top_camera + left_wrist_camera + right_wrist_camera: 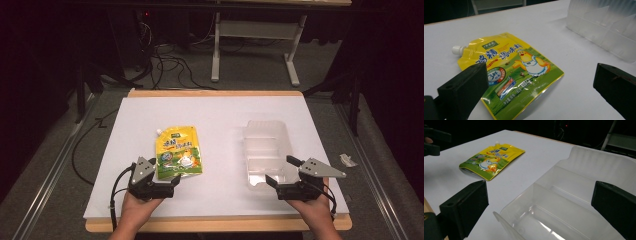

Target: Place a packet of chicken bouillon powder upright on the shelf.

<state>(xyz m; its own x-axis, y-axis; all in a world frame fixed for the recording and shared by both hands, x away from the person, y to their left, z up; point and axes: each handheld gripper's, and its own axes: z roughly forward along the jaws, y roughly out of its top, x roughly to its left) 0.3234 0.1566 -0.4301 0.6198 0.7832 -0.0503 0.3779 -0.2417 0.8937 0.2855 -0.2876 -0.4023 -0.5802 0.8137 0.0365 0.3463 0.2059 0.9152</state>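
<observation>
1. Near edge, left: left hand [136, 206] comes in from the near side, forearm angled slightly inward, gripping the left tool [168, 186]. Jaws apart, nothing between them, aimed right and a bit far, low over the worktop [220, 107].
2. Near edge, right: right hand [314, 206] holds the right tool [283, 171], grey plate on top. Jaws apart, empty, aimed left and far toward the near end of the tray [250, 131].
3. Yellow-green pouch [178, 152] lies flat on the worktop, left of centre, label up. Its near edge sits just beyond the left tool's jaws; can't tell if they touch.
4. Pouch long axis runs near to far, tilted slightly left at the far end. White spout cap [158, 132] at the far-left corner, pointing far-left; green bottom end faces near.
5. In the left gripper view the pouch [509, 72] lies between and beyond the two black jaws, closer to the left jaw.
6. Clear plastic tray, right of centre, long axis near to far, inner dividers visible, open side up. Well apart from the pouch.
7. In the right gripper view the tray's [574, 195] near corner sits between the spread jaws.
</observation>
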